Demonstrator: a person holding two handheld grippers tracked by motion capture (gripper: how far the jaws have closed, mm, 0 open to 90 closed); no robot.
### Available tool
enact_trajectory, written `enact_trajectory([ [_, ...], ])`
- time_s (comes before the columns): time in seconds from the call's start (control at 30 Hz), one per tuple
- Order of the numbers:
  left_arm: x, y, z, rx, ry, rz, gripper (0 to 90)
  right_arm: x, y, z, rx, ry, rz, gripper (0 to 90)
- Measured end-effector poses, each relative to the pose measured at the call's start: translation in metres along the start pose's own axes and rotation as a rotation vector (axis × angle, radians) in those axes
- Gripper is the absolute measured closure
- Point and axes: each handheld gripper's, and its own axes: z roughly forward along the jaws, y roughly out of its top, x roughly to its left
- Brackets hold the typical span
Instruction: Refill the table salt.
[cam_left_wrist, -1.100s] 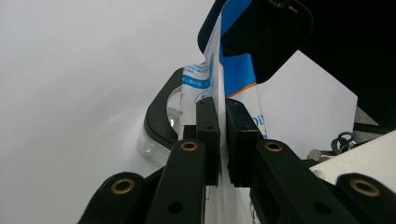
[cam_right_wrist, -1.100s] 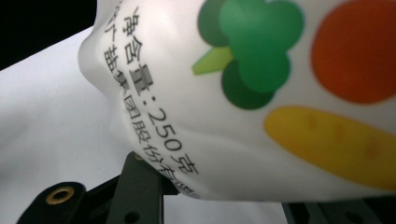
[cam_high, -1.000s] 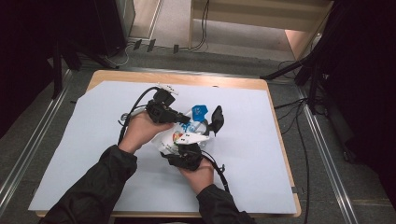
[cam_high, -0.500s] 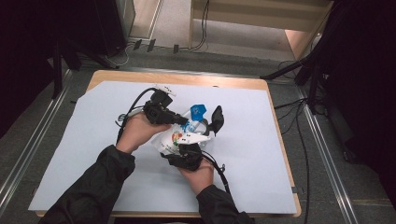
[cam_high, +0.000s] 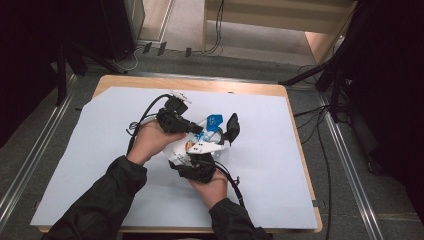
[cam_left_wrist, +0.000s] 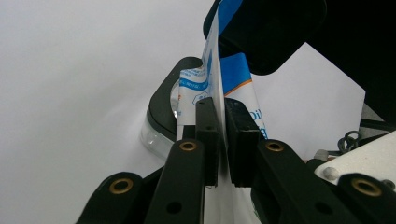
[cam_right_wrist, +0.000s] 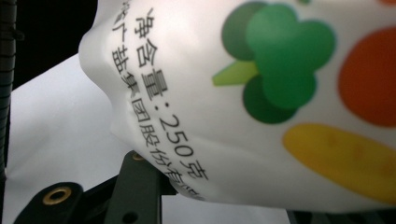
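Note:
A white bag (cam_high: 192, 146) with a blue top (cam_high: 214, 120) and printed vegetables is held above the middle of the table between both hands. My left gripper (cam_high: 198, 129) comes from the left and is shut on the bag's thin upper edge (cam_left_wrist: 215, 70), jaws pressed flat together. My right gripper (cam_high: 201, 159) is under the bag from the near side; the bag's bulging body (cam_right_wrist: 261, 102) lies across it, with one finger (cam_right_wrist: 139, 186) showing below and the other hidden. A black clip-like piece (cam_high: 233, 128) sits at the bag's blue top.
White paper (cam_high: 90, 150) covers the wooden table (cam_high: 200, 84). Cables trail from both grippers (cam_high: 145, 112). A black ring with a clear rim (cam_left_wrist: 161, 119) lies behind the bag. Dark stands and floor cables surround the table.

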Motion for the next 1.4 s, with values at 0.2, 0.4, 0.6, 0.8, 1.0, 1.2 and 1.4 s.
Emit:
enact_trajectory([
  [0.2,0.0010,0.0002,0.0009,0.007,-0.001,-0.014,85.1,0.0005,0.0011,0.0008,0.000,0.008,0.013,60.4],
  [0.4,0.0005,0.0027,0.0004,0.023,0.007,-0.015,86.9,0.0016,0.0025,0.0015,0.008,0.015,0.004,59.5],
  [0.6,0.0009,0.0038,-0.0002,0.016,0.001,-0.019,86.0,0.0007,0.0040,-0.0007,0.000,0.014,0.026,61.1],
  [0.8,0.0015,0.0045,-0.0044,0.009,-0.005,-0.020,83.6,-0.0008,0.0033,-0.0012,-0.012,0.018,0.051,61.9],
  [1.0,0.0017,0.0045,-0.0031,0.028,-0.007,-0.017,84.4,-0.0003,0.0035,-0.0012,-0.008,0.022,0.054,62.1],
  [1.2,0.0002,0.0046,-0.0022,0.033,0.004,-0.013,87.7,0.0028,0.0046,-0.0003,-0.007,0.028,0.039,60.5],
  [1.4,-0.0011,0.0049,-0.0018,0.032,0.008,-0.011,88.6,0.0035,0.0057,0.0003,0.002,0.016,0.030,59.8],
])
